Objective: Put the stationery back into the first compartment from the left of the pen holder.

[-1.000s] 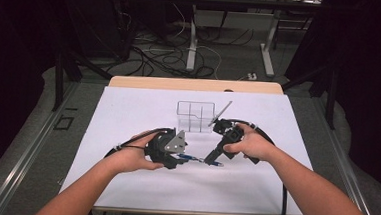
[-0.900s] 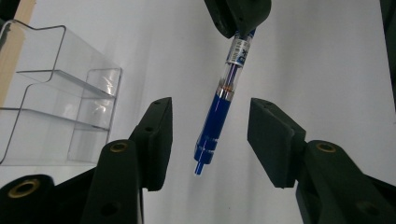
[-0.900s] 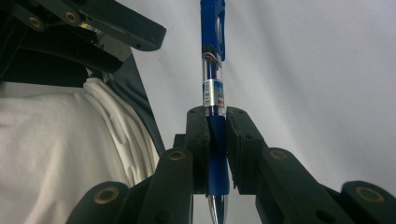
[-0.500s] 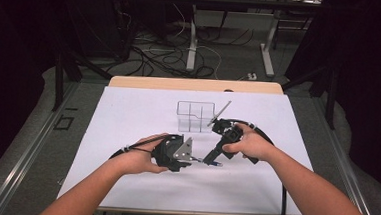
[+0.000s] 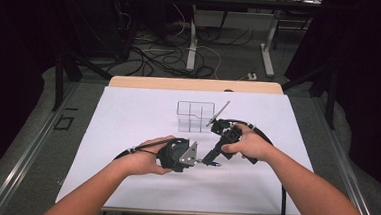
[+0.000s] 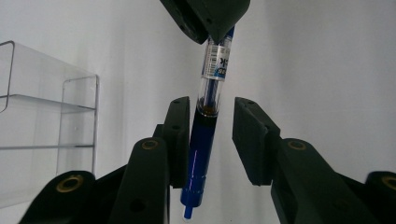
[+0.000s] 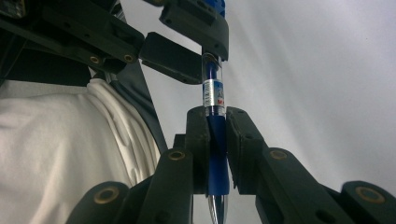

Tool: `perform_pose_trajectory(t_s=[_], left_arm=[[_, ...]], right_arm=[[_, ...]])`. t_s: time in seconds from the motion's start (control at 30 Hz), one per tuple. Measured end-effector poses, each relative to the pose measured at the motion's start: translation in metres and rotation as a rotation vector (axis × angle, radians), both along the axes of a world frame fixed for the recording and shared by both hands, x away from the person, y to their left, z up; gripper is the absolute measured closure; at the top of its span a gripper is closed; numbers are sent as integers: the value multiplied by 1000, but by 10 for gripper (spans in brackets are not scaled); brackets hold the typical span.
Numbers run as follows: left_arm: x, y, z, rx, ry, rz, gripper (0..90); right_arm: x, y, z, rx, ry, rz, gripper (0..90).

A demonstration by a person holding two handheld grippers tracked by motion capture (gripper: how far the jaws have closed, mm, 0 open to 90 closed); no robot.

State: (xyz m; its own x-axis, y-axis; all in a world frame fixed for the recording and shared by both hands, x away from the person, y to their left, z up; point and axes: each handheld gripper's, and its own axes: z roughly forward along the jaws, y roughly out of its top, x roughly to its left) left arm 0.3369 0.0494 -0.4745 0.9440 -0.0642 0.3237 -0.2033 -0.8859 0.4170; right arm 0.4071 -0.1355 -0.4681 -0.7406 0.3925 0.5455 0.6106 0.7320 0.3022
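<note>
Right gripper [image 7: 216, 140] clamped tight on the blue pen [image 7: 215, 88], left gripper [image 6: 212, 135] jaws just closing around it (one pad touching, the other apart), clear organizer [image 5: 195, 116] nearby.

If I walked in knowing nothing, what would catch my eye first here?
Probably the blue pen held over the middle of the white table: the right gripper clamps its dark blue end, while the left gripper has just been closing around the other end, one jaw touching, the other apart. Behind them stands a clear plastic organiser with a thin stick leaning in it.
</note>
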Motion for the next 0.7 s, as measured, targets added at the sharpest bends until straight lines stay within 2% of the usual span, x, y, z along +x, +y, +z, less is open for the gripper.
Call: perform_pose_trajectory(t_s=[0.07, 0.13, 0.2, 0.37, 0.4, 0.6, 0.7], left_arm=[[-1, -1, 0, 1, -9, -2, 699], [-1, -1, 0, 6, -16, -8, 715], [-1, -1, 0, 11, -29, -14, 731], [-2, 0, 1, 26, -55, -35, 770], [-2, 0, 1, 28, -58, -40, 774], [-4, -1, 0, 42, -71, -63, 788], [-3, -1, -1, 43, -71, -68, 789]], right_arm=[[1, 0, 0, 9, -2, 16, 803], [0, 1, 1, 0, -8, 0, 802], [1, 1, 1, -1, -9, 22, 802], [0, 3, 2, -2, -3, 8, 802], [1, 3, 1, 3, -13, 24, 802], [0, 4, 1, -6, 7, 23, 802], [0, 5, 1, -3, -1, 15, 802]])
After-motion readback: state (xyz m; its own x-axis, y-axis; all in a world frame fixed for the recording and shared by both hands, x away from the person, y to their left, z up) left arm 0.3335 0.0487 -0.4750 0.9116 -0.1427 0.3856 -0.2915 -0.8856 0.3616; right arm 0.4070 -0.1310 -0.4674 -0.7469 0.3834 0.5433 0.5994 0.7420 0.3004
